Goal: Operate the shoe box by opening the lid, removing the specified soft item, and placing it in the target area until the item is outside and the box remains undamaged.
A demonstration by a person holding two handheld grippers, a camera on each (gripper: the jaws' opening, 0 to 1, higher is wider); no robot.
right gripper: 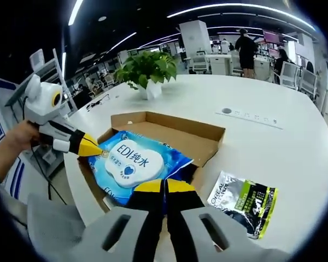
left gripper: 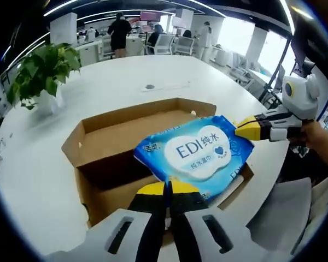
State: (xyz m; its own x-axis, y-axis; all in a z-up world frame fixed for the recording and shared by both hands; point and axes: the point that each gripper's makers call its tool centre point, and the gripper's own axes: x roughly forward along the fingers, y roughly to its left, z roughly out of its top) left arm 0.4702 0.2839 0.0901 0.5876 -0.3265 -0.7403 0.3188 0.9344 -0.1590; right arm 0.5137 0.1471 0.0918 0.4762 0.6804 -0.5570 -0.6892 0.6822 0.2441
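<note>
Both my grippers are clamped on the soft blue wet-wipes pack with the white label (left gripper: 197,155): my left gripper (left gripper: 168,188) pinches one end, my right gripper (right gripper: 164,186) the opposite end, holding it just above the open brown cardboard shoe box (left gripper: 98,139). The box sits on the round white table (left gripper: 126,82), a black-and-green sachet (right gripper: 243,202) lying beside it and a potted green plant (right gripper: 147,68) beyond.

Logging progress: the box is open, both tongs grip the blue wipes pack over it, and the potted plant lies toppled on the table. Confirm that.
One error: the potted plant stands upright, as the right gripper view shows. The box is open, and both the left tongs and right tongs grip the blue wipes pack over it.
</note>
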